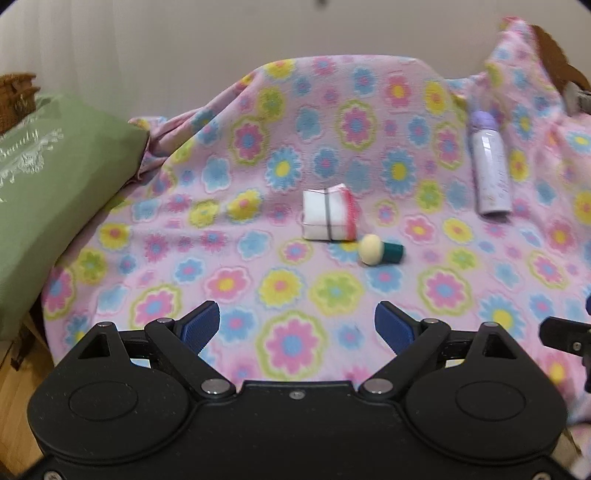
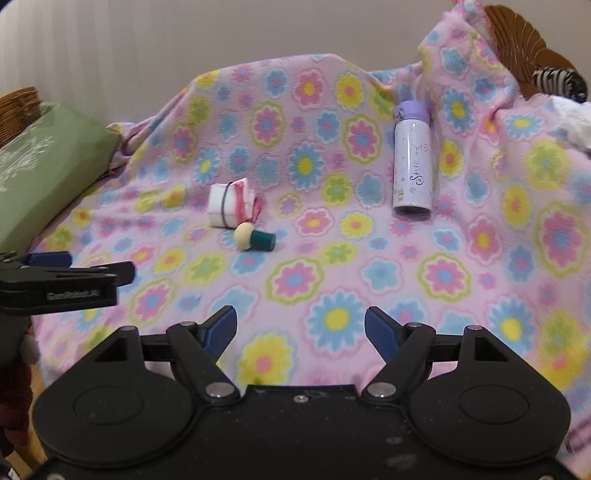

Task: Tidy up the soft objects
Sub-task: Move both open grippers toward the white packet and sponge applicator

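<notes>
Across a raised seat or bed, spread wide and draped up over the back: a pink fleece blanket (image 1: 332, 288) printed with blue, yellow, green and pink flowers, rumpled at the far right where it climbs a carved wooden frame (image 2: 517, 33). At the left edge, leaning against the blanket's side: a green cushion (image 1: 55, 192) with white lettering, wicker behind it. Low in the foreground of each wrist view, hovering above the blanket and touching nothing: the left gripper (image 1: 297, 326), blue-padded fingers (image 1: 201, 325) spread wide with only flowered fleece between them, and the right gripper (image 2: 300, 330), likewise parted and empty, somewhat narrower. Seen from the right wrist at the left edge, the left gripper again, side-on and level with the blanket's near part.

Toward the right of the blanket, well apart from both grippers: a white and lilac bottle (image 2: 412, 162) with a purple cap, lying with its cap toward the back. Near the middle of the blanket: a small white folded cloth bundle (image 1: 327, 214) with red trim, bound by a dark band. Just beside it, on the near right, possibly touching from the right wrist's angle: a small sponge applicator (image 1: 380, 249), cream round head and teal handle, on its side. At the far right in the right wrist view: a black-and-white striped item (image 2: 557, 83) and some white fabric (image 2: 576, 122), both only partly visible.
</notes>
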### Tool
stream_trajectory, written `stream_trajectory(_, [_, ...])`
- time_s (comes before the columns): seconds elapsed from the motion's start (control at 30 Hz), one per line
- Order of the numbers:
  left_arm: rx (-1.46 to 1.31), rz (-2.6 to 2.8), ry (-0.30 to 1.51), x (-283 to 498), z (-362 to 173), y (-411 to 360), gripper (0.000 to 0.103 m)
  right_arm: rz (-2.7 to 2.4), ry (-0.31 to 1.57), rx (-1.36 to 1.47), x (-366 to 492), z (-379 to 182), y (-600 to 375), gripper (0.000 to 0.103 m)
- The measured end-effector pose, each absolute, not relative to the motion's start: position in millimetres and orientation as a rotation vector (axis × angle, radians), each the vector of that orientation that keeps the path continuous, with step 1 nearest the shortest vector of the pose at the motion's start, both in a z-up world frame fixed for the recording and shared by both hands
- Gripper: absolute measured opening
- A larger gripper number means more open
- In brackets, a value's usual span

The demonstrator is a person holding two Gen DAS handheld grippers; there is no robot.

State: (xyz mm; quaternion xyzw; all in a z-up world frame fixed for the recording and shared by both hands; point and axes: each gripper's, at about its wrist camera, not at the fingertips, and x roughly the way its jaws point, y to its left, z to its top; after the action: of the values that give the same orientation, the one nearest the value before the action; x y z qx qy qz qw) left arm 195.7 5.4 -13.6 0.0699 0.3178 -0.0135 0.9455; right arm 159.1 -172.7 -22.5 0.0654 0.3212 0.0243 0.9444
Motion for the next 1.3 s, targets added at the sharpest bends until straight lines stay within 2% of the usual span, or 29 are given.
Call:
stream_trajectory(0.8, [0.144, -0.033, 0.652, 324, -86, 27, 0.091, 0.099, 0.727, 0.165, 297, -75, -139, 0.079])
stream_trajectory(0.97, [0.128, -0.035, 0.626, 343, -95, 33, 0.091, 0.072, 0.721, 0.206, 322, -83, -128, 0.079])
stream_trajectory(1.1, [0.051, -0.037, 0.707, 359, -107, 46, 0.090, 0.040, 0.697, 0.239, 333, -85, -123, 0.079])
stream_trajectory(1.3, [0.013, -0.023, 0.706, 357, -108, 52, 0.090, -0.001, 0.665, 0.257, 349, -89, -112, 0.079])
